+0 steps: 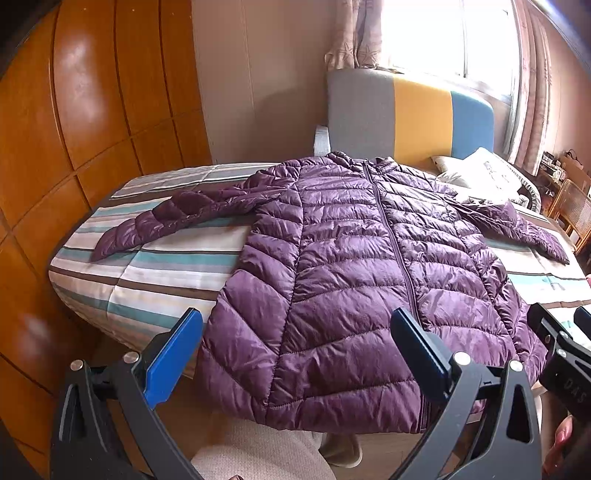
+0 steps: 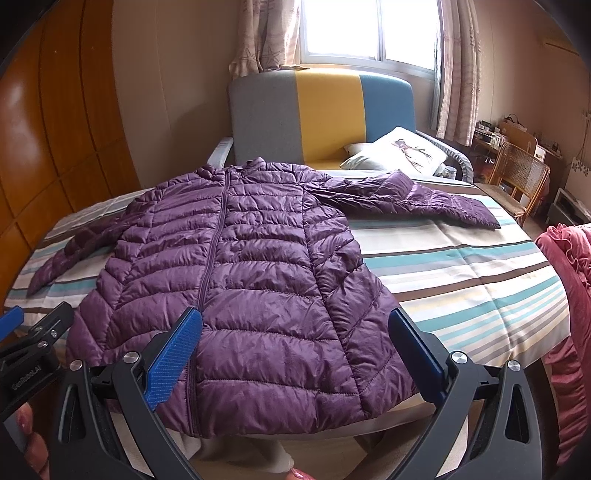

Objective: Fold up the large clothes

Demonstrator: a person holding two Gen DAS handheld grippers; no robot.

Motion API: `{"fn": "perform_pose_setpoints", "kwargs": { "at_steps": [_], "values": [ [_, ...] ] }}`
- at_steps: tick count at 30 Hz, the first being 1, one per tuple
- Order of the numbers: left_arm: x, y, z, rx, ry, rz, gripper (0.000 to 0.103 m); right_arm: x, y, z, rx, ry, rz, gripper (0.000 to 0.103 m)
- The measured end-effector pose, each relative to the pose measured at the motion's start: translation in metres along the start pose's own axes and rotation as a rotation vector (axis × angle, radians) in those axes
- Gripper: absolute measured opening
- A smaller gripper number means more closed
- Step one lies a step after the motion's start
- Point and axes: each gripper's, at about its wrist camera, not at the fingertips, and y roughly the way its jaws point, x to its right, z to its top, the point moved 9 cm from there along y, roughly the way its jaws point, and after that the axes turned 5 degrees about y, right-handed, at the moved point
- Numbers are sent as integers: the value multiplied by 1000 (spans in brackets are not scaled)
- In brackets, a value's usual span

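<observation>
Holding left gripper (image 1: pixel 295 343) and right gripper (image 2: pixel 295 343) wide, empty, we risk slippery purple jacket (image 1: pixel 351 266) sliding off bed (image 1: pixel 147 280) toward 6 o'clock.

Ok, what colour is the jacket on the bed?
Purple jacket, quilted; clearest in the right wrist view.

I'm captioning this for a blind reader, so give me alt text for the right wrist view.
A purple puffer jacket lies zipped and face up on a striped bed, sleeves spread to both sides, hem hanging over the near edge. The right gripper hovers open above the hem, holding nothing. Behind are a pillow and a window.
</observation>
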Motion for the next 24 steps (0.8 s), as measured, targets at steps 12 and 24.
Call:
{"fn": "perform_pose_setpoints", "kwargs": {
  "at_steps": [12, 24],
  "values": [
    [0, 2, -1, -2, 1, -3, 101, -1, 1, 0, -10, 1, 4, 100],
    [1, 6, -4, -14, 0, 0, 101, -2, 2, -1, -18, -4, 3, 100]
  ]
}}
